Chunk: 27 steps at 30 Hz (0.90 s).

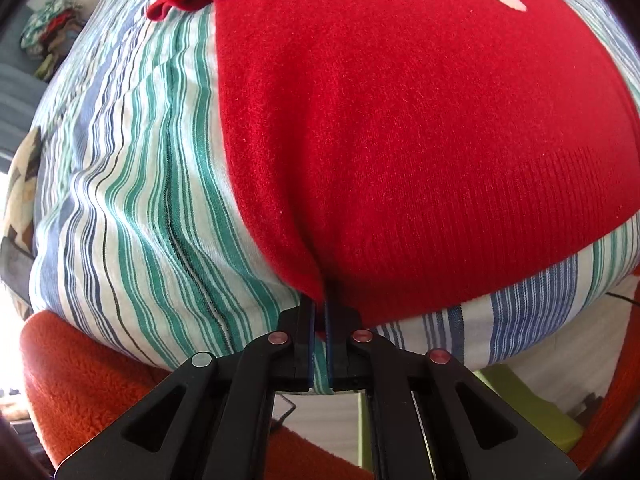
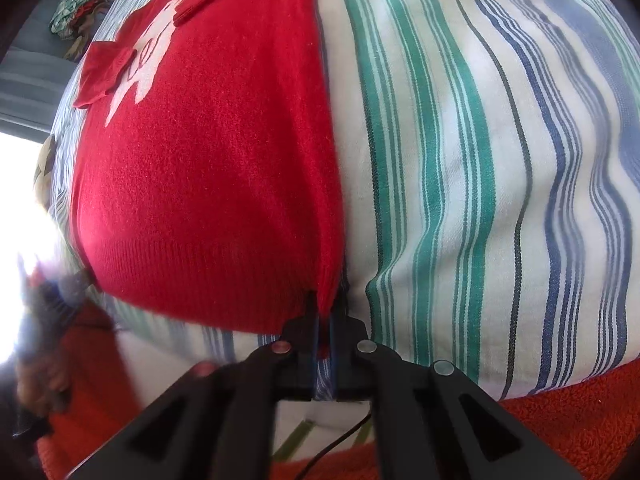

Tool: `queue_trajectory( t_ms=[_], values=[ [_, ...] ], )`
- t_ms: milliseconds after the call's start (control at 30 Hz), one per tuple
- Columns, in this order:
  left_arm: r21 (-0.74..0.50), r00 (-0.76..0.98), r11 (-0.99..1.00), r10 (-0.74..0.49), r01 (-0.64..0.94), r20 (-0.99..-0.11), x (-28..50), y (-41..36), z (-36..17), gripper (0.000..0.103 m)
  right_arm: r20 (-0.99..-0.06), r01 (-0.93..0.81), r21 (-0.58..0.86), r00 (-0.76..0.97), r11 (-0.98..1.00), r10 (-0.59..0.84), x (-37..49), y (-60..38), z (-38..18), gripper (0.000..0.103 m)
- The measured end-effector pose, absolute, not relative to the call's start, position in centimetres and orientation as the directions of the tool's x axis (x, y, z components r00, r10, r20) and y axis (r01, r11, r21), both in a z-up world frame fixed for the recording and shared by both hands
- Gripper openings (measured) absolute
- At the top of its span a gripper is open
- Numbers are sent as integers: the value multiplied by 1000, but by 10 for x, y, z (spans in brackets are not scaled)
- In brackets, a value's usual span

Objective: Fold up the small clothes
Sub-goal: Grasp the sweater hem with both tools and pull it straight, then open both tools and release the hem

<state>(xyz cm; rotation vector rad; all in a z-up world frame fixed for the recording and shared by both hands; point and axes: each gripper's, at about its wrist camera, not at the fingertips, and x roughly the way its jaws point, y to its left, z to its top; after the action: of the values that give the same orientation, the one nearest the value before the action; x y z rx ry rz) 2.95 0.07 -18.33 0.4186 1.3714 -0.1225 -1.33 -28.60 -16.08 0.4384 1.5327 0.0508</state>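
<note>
A small red knit sweater (image 1: 400,120) with a white motif lies flat on a striped bedsheet (image 1: 140,200). My left gripper (image 1: 319,300) is shut on the sweater's near left bottom corner, at the ribbed hem. In the right wrist view the same sweater (image 2: 208,168) fills the left half. My right gripper (image 2: 325,312) is shut on its near right bottom corner. A sleeve (image 2: 104,76) is folded over the sweater's front at the far side.
An orange fleece blanket (image 1: 88,368) hangs along the bed's near edge, also in the right wrist view (image 2: 580,412). A pile of coloured clothes (image 1: 48,36) lies at the far left. A patterned cushion (image 1: 20,192) sits at the bed's left edge.
</note>
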Motion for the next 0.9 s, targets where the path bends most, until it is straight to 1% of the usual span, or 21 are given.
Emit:
queue_trajectory(
  t_ms=[67,167,200,233,267,300,333,367,400,467,567,667,733,800,867,900],
  values=[
    [231,213,919,168,320,-963,27,-2,-184,2,-950,249,312,59,917,307,-14,-287,-162,1],
    [243,215,916,179,320,-960,26,-3,-178,7,-946,262,322,68,910,316,-17,-291,-159,2],
    [241,210,918,180,317,-961,24,-1,-173,14,-943,264,331,75,906,323,-17,-292,-156,5],
    [238,205,920,180,311,-962,24,2,-169,32,-938,269,347,82,898,338,-20,-297,-154,8],
    [233,196,924,179,301,-964,24,8,-163,47,-932,277,362,84,890,353,-23,-302,-150,9],
    [225,192,931,174,287,-966,24,14,-159,75,-926,287,377,85,881,368,-26,-305,-146,17],
    [203,190,941,154,273,-970,22,26,-151,85,-920,295,391,83,872,384,-29,-310,-142,32],
    [171,181,950,126,260,-975,21,35,-145,85,-916,301,397,75,867,393,-32,-314,-138,40],
    [141,171,959,100,247,-980,20,44,-139,84,-920,299,386,63,872,386,-36,-316,-132,50],
    [94,187,971,53,220,-981,18,65,-119,83,-938,268,340,38,901,343,-43,-319,-121,51],
    [83,306,981,27,173,-952,28,96,-80,84,-976,199,220,49,955,214,-49,-325,-94,51],
    [77,455,993,29,87,-890,60,115,-53,91,-987,82,45,159,996,32,-27,-325,-48,51],
    [51,563,999,41,3,-826,81,122,-48,92,-962,-15,-61,269,998,-55,5,-311,-20,51],
    [32,618,995,86,-98,-782,89,123,-55,91,-920,-118,-103,388,988,-49,41,-289,-1,53],
    [-24,637,989,77,-147,-767,97,125,-70,89,-885,-234,-86,465,968,34,76,-263,1,55],
    [-22,626,988,79,-153,-776,97,128,-78,88,-874,-290,-77,481,954,76,93,-247,-4,55]
  ],
)
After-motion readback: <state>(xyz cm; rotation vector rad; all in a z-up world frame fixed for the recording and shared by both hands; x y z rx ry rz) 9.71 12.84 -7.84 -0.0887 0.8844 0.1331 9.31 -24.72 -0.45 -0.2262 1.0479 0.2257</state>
